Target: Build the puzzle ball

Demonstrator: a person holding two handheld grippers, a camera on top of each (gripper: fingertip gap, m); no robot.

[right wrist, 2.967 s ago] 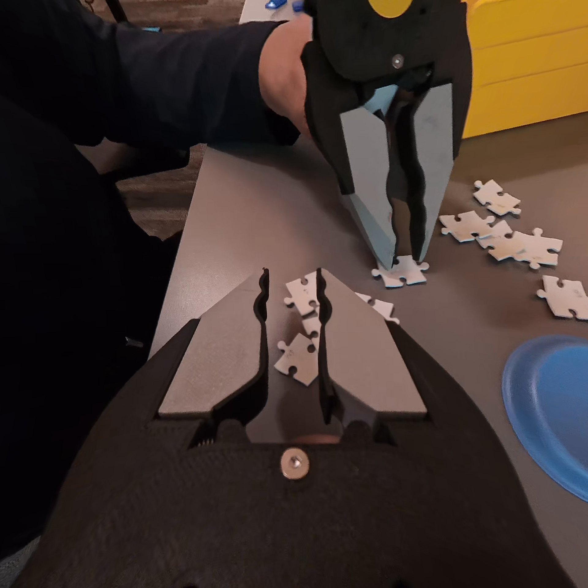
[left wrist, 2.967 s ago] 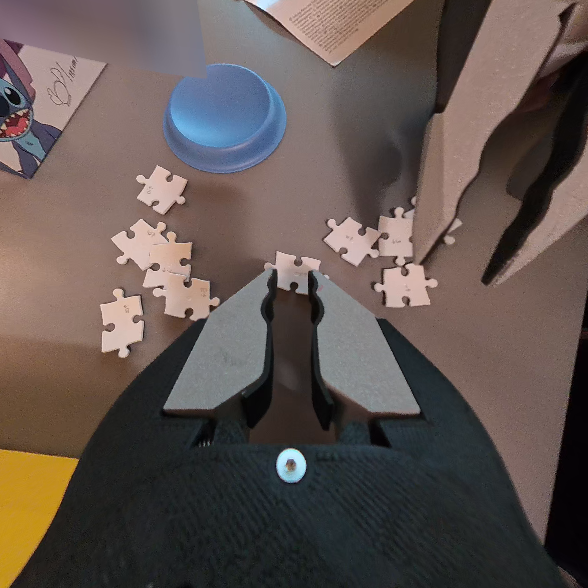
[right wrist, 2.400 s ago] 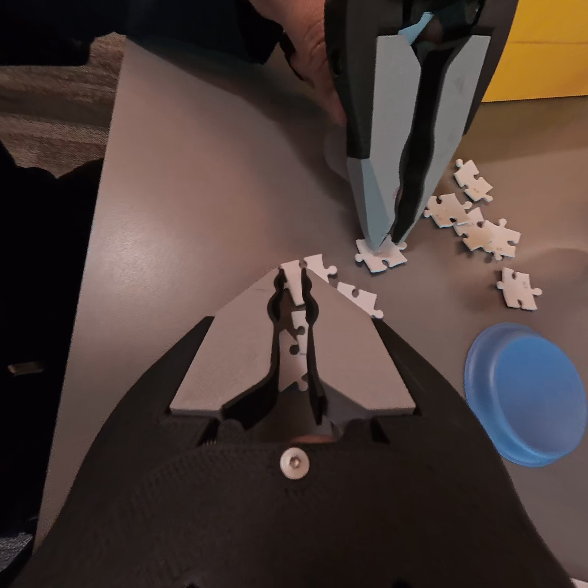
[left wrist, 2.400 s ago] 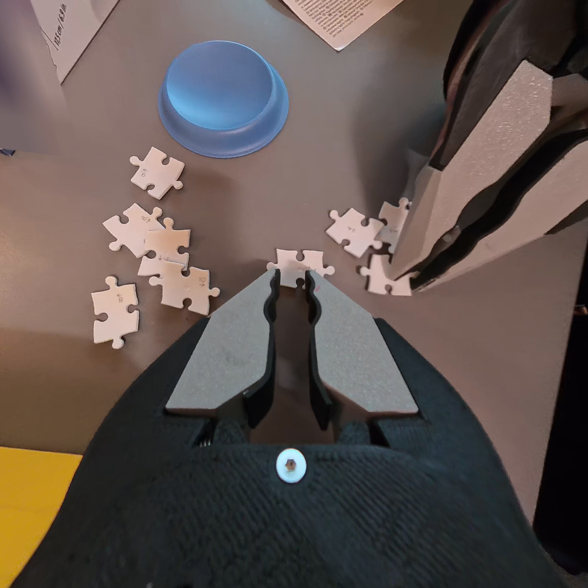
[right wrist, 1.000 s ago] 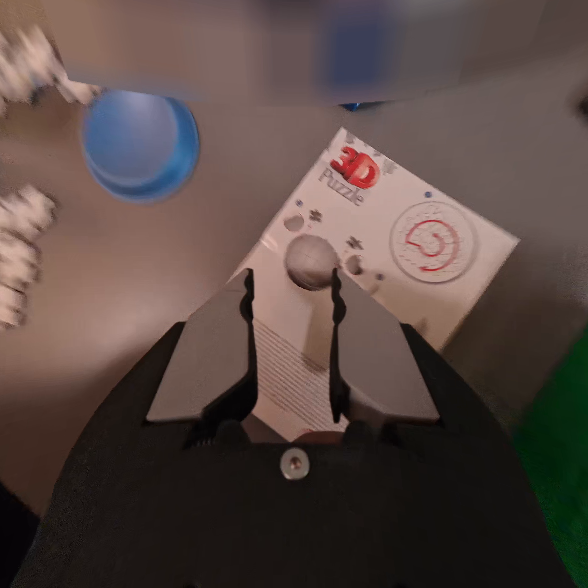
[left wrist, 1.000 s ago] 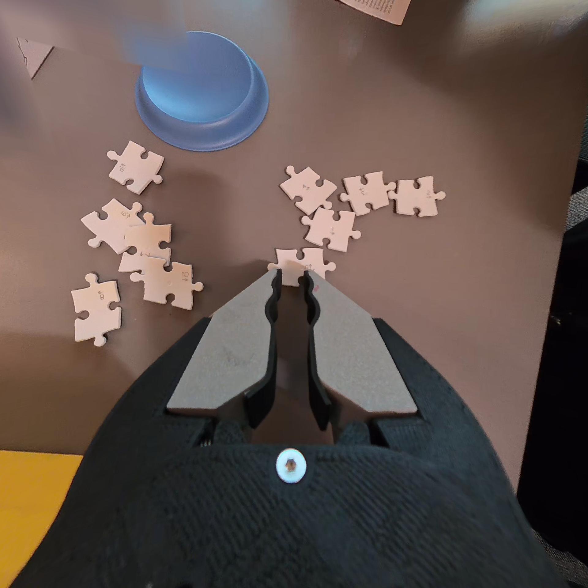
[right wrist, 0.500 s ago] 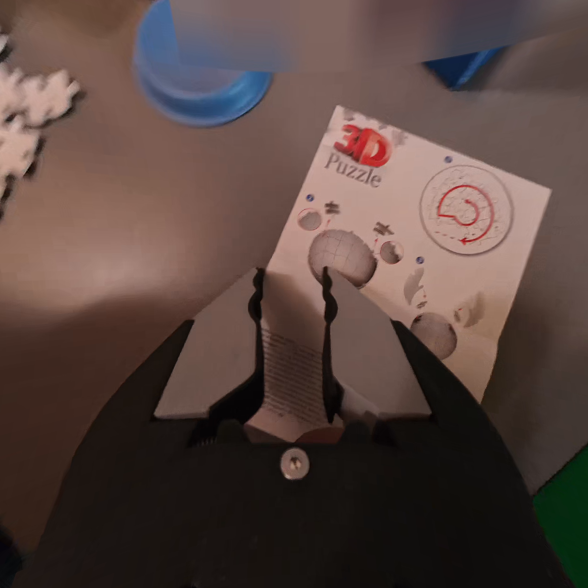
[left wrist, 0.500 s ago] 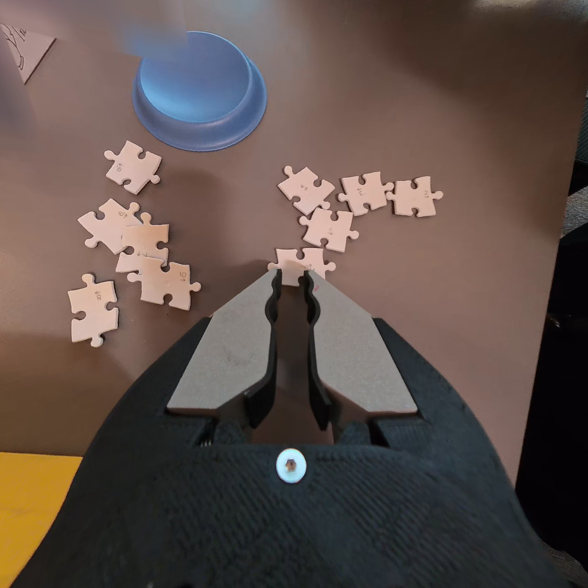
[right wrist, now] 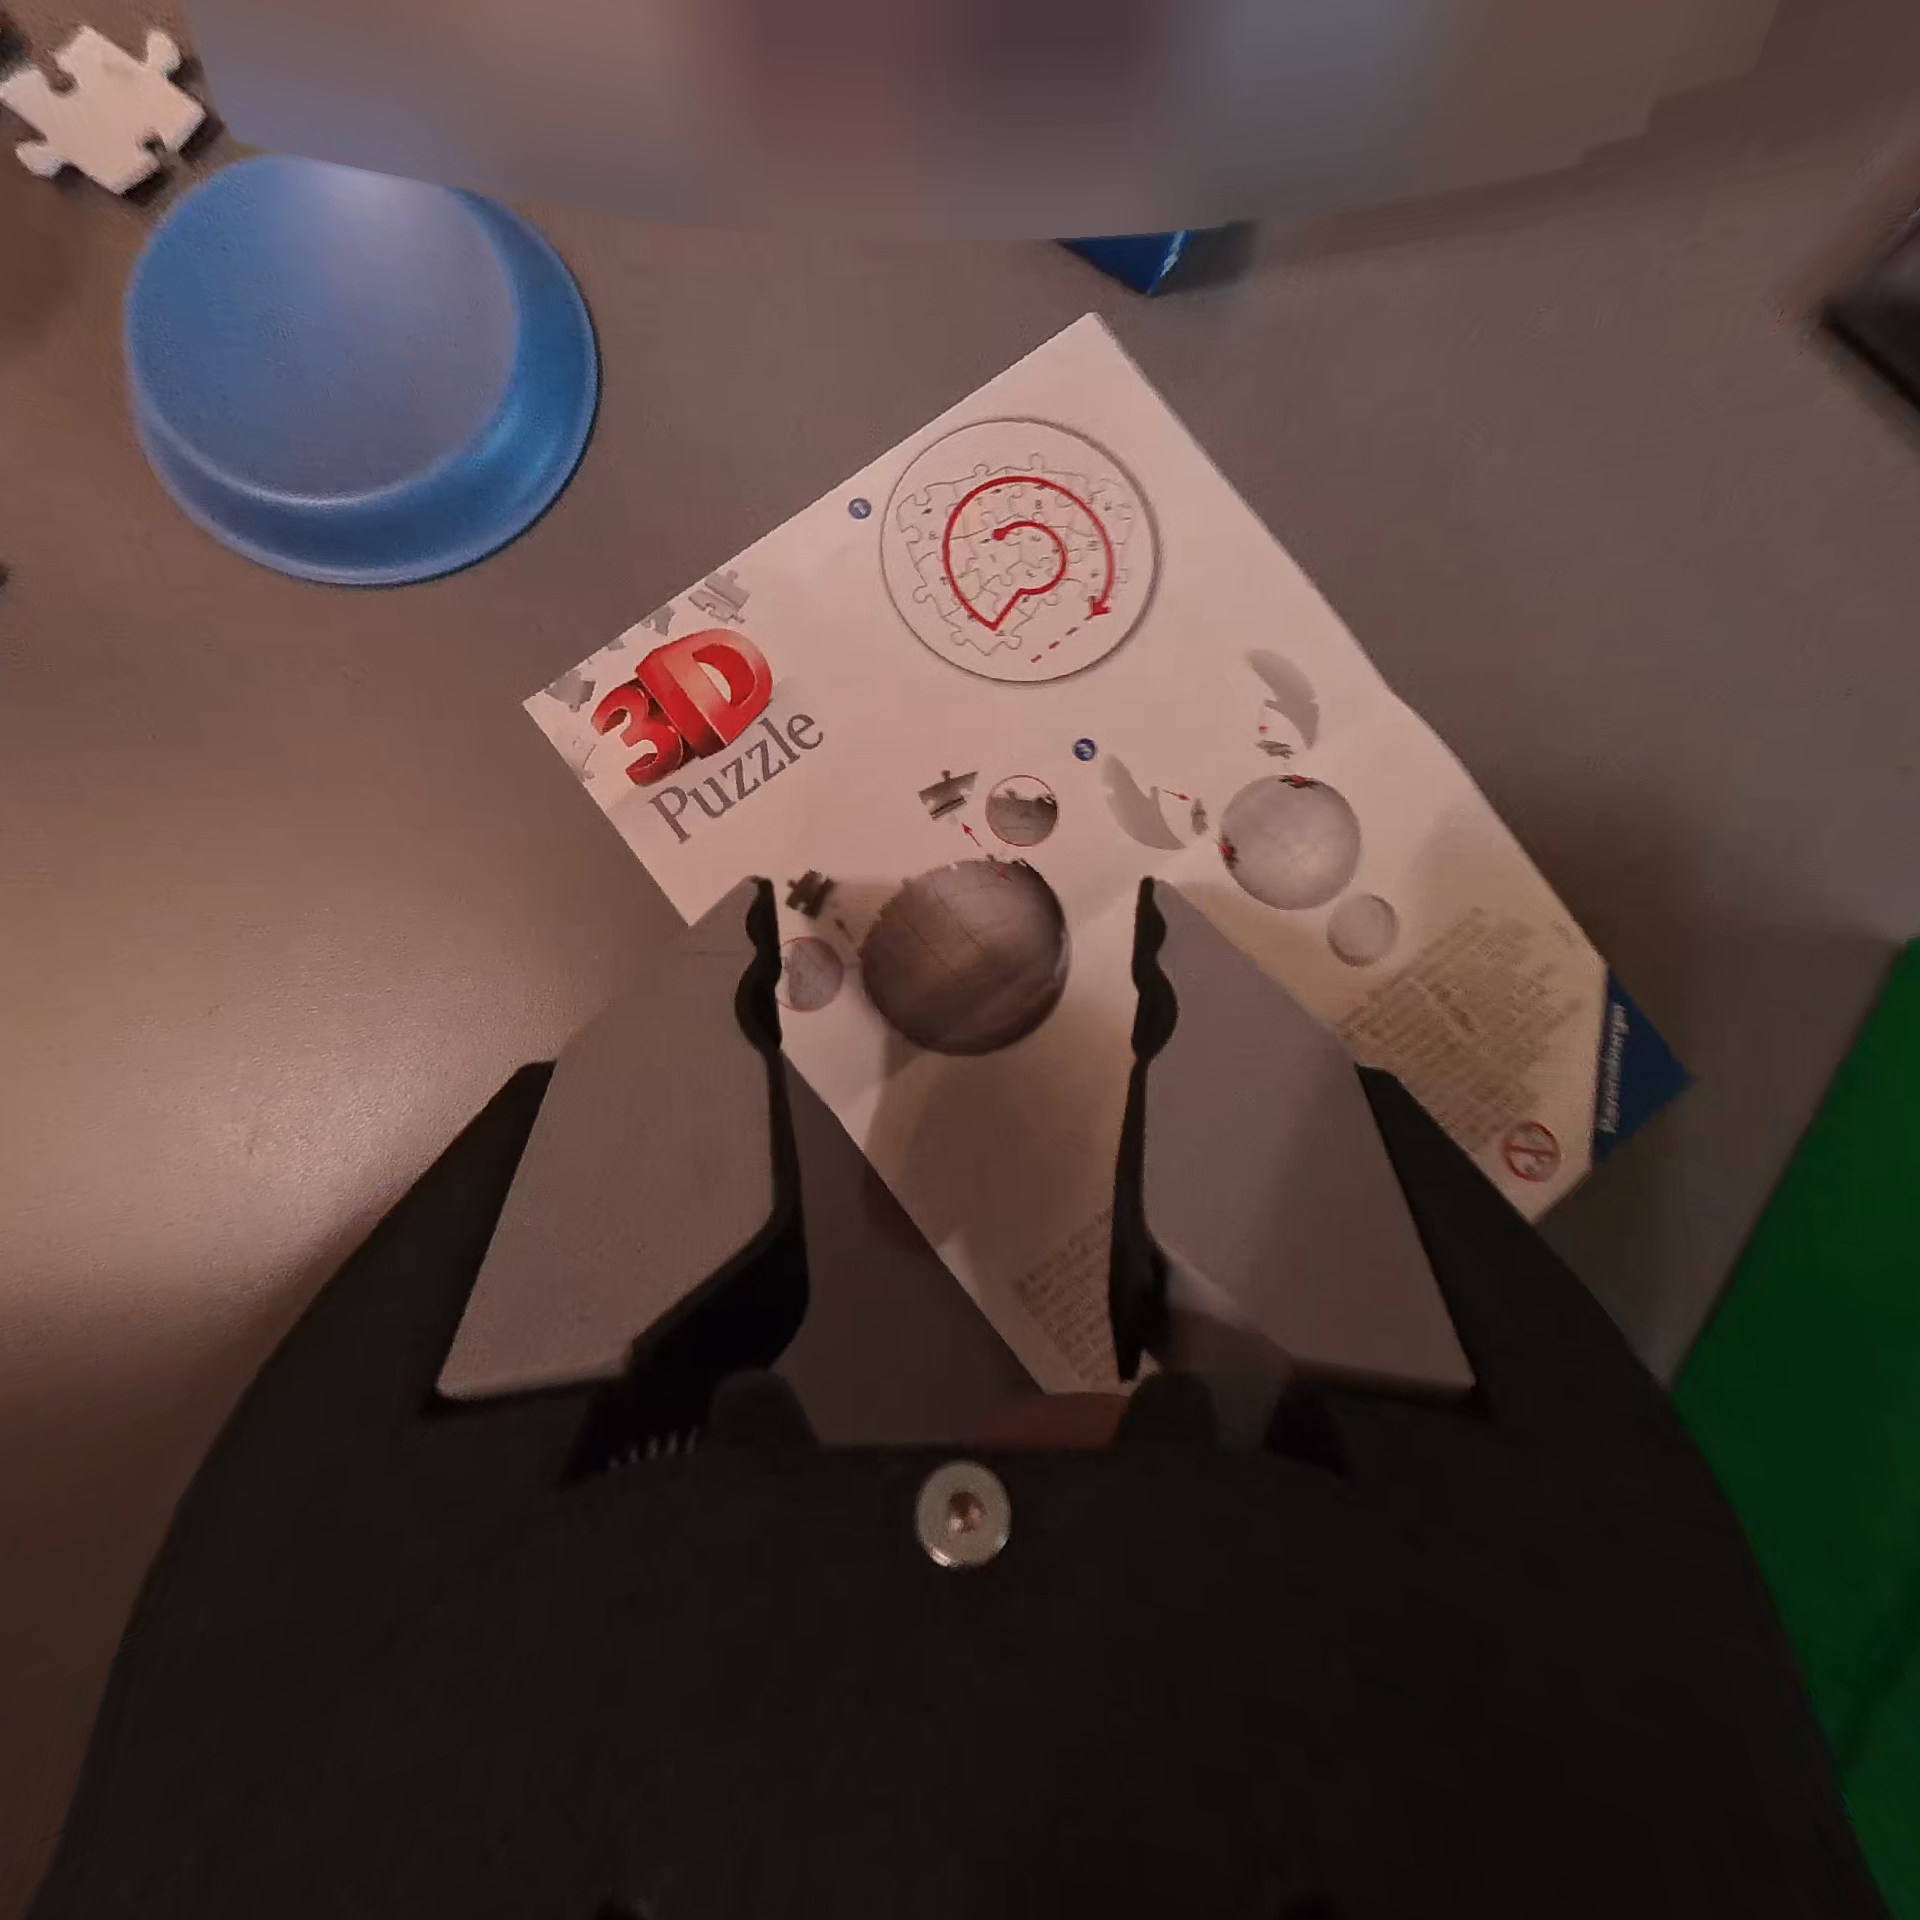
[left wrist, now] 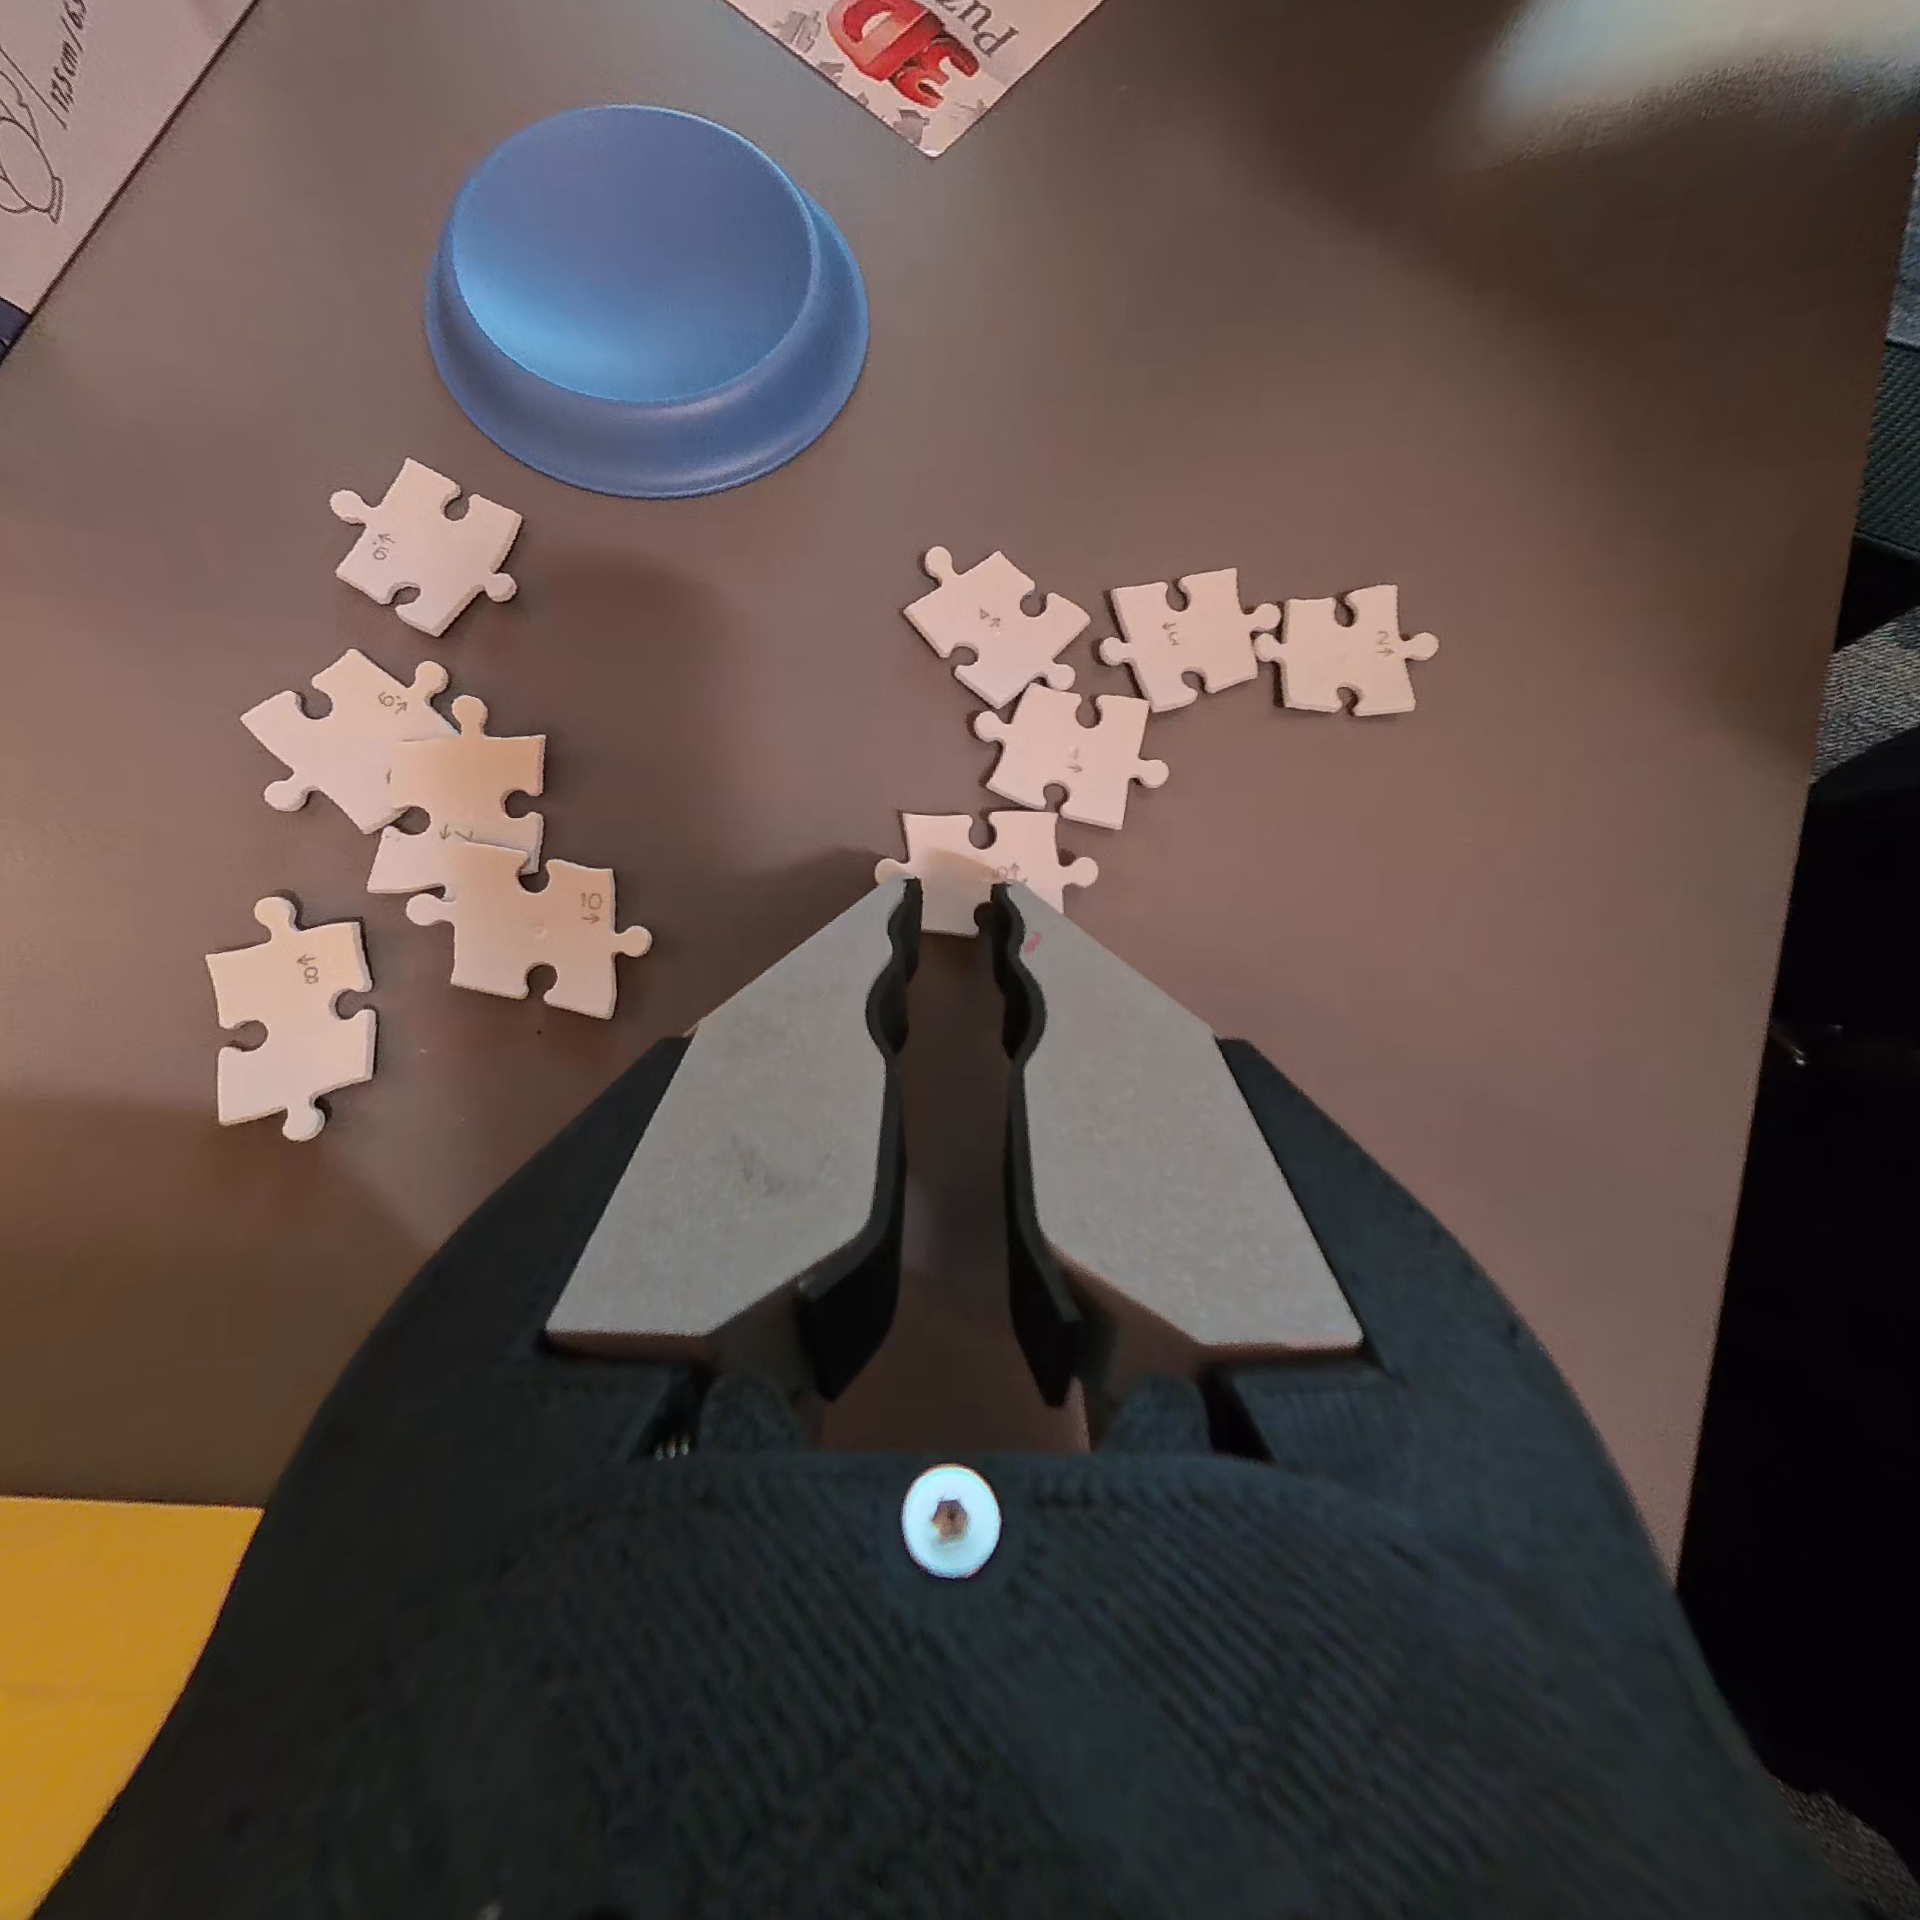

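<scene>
My left gripper [left wrist: 956, 888] is shut on a white puzzle piece [left wrist: 1023, 842] and holds it at its tips, low over the brown table. Three loose pieces [left wrist: 1070, 753] lie just beyond it and several more [left wrist: 468, 790] lie to the left. A blue round dish [left wrist: 644, 301] stands farther back and also shows in the right wrist view [right wrist: 353, 374]. My right gripper [right wrist: 953, 885] is open and empty, hovering over the white instruction sheet [right wrist: 935, 727].
A corner of the instruction sheet [left wrist: 925, 62] shows at the top of the left wrist view. A picture card [left wrist: 83, 114] lies top left, a yellow surface [left wrist: 94, 1621] bottom left. The table edge [left wrist: 1797, 831] runs down the right. A green surface [right wrist: 1829, 1351] lies right of the sheet.
My right gripper swung from the puzzle pieces to over the instruction sheet and its jaws have opened wider. My left gripper keeps hold of its piece and has barely moved.
</scene>
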